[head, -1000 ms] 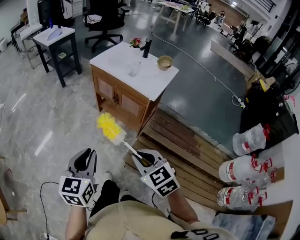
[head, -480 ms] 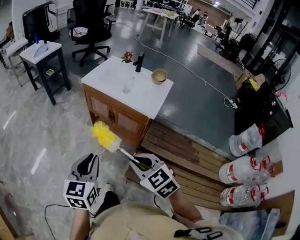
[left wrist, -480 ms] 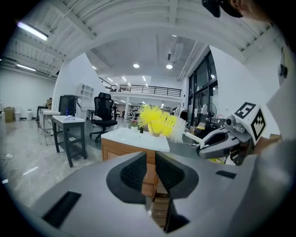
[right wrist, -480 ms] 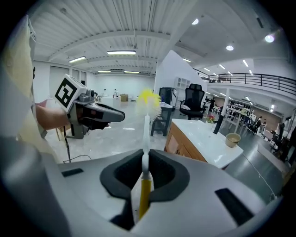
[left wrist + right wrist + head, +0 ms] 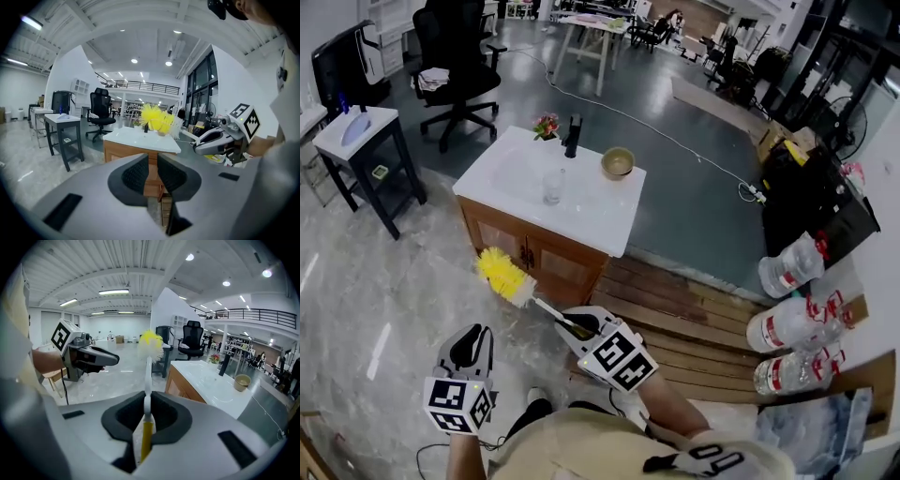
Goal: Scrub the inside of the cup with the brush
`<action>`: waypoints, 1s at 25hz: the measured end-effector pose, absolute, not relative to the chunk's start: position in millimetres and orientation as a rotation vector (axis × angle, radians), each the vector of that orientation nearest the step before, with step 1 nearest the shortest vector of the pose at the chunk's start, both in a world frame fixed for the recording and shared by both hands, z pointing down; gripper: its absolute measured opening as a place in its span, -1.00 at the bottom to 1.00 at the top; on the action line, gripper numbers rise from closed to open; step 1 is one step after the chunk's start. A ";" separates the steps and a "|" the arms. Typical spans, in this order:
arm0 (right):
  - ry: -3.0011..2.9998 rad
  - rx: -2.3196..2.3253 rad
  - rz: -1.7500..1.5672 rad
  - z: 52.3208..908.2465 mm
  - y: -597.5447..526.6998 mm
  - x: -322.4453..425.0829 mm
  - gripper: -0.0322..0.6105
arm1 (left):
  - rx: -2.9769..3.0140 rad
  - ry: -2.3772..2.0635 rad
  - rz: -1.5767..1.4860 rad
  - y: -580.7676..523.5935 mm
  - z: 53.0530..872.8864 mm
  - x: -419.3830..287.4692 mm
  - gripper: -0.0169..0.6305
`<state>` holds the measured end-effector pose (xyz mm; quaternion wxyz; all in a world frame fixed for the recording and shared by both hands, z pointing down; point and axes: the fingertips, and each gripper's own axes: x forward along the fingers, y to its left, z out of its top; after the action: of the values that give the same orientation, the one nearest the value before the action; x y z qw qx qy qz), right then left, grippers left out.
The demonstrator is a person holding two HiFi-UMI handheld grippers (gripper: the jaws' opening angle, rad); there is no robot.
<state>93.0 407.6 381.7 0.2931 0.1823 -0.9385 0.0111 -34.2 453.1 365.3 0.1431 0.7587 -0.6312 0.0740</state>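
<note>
While well short of the wooden cabinet (image 5: 546, 246), grips the brush (image 5: 521, 287) by its thin handle in the right gripper (image 5: 577, 323), jaws clamped tight on the white-and-yellow stem. Shows the left gripper (image 5: 471, 339) with jaws a narrow gap apart and nothing between them. Leaves the cup (image 5: 552, 185), a clear glass, upright on the white countertop (image 5: 595, 217) near the black faucet (image 5: 573, 135), with a small bowl (image 5: 618, 162) beyond it to the right, all well apart from both grippers.

Looks like the approach step, with no scrubbing begun. Calls next for closing on the countertop, taking the cup in the left gripper to steady it, then lining the bristles up with the cup's mouth.

Points the brush away from the body, yellow bristle head leading, toward the cabinet front and a little to the left in the head view. Runs the long axis straight out along the right gripper's jaws, in line with that gripper, with the head seen against the floor (image 5: 412, 281) below the cabinet doors.
</note>
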 end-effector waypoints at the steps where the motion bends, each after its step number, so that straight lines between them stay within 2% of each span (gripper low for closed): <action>1: -2.498 0.494 0.033 381.6 403.4 88.4 -0.75 | 2.200 -1.813 0.221 448.9 364.4 -40.1 -0.74; 11: -2.451 0.595 0.057 393.8 332.9 74.5 -0.75 | 2.243 -1.733 0.223 383.0 377.3 -63.1 -0.74; 25: -2.347 0.607 -0.005 409.1 182.2 95.3 -0.75 | 2.347 -1.645 0.272 205.6 384.7 -40.4 -0.74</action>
<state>95.3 182.2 409.1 0.3508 0.2346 -0.9066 -0.0019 -40.4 205.6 384.7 0.1309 0.8083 -0.5664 0.0935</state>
